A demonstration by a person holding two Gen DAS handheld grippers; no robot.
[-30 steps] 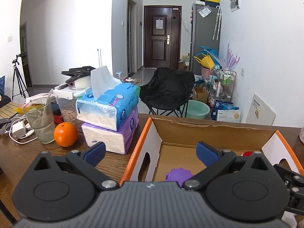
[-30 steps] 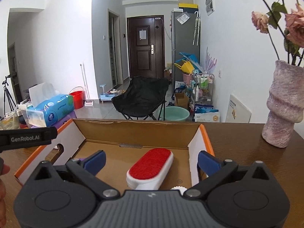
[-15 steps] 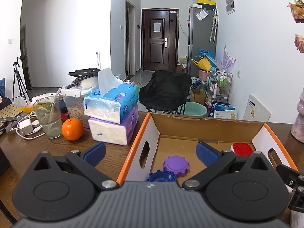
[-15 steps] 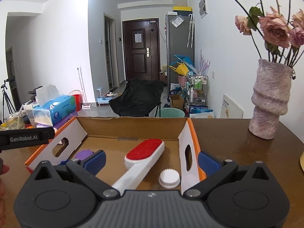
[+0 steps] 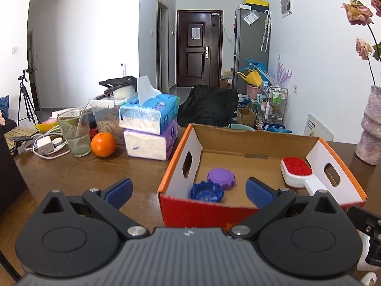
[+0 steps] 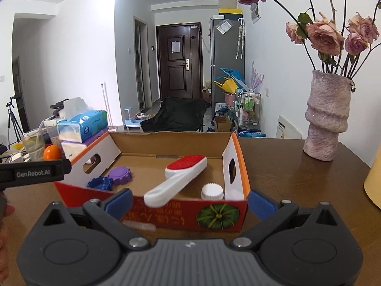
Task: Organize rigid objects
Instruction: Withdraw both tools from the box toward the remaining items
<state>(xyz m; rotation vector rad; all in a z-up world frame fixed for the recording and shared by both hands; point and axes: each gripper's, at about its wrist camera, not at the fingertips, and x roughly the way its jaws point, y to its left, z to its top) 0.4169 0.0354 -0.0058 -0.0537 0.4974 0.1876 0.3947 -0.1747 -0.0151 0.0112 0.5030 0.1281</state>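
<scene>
The cardboard box point(image 6: 234, 164) is sitting open on the wooden bench point(image 6: 285, 178), and four items are lying inside it. One red-and-white lint brush point(image 6: 181, 178) is resting with its handle over the near wall; one white cap point(image 6: 212, 191) is lying by the right wall; one purple cap point(image 5: 221, 178) and one blue cap point(image 5: 206, 191) are touching in the left corner. The box front is carrying a pumpkin picture and yellow characters — too small to read.

The left gripper point(image 5: 188, 190) and the right gripper point(image 6: 189, 201) are both hovering just short of the box, jaws spread wide, gripping nothing. "GenRobot.AI" is showing on the left unit in the right wrist view.

Beyond the box, two tissue packs point(image 5: 150, 128) are sitting stacked — one orange point(image 5: 103, 144), one glass point(image 5: 75, 133) and one vase point(image 6: 327, 116) of dried roses are also standing on the bench.
</scene>
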